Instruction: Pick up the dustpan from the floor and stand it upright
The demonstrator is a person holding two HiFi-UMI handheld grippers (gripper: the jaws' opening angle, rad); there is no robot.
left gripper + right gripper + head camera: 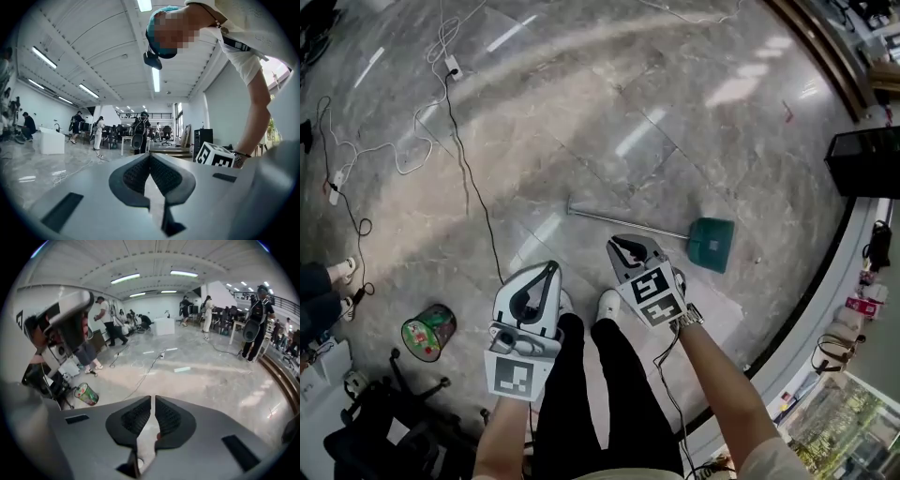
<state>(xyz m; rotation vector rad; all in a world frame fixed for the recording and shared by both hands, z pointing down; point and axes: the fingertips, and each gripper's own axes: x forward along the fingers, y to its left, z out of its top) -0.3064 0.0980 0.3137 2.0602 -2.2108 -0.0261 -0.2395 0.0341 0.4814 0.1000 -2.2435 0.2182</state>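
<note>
Dustpan (711, 243) is lying flat on the marble floor (581, 112), its green pan facing the person's right and its long metal handle (623, 221) stretching away from the pan to the left, so nothing is lifted yet. The right hand-held gripper (628, 249) is hovering on the person's side of the handle's middle. Its jaws are all but pressed together on nothing, probably because the person is lining up before opening them. The left hand-held gripper (546, 274) is hanging farther from the dustpan, nearer the handle's free end, with jaws meeting and nothing between them. A black cable (473, 187) is trailing past that free end, well apart from the pan.
</note>
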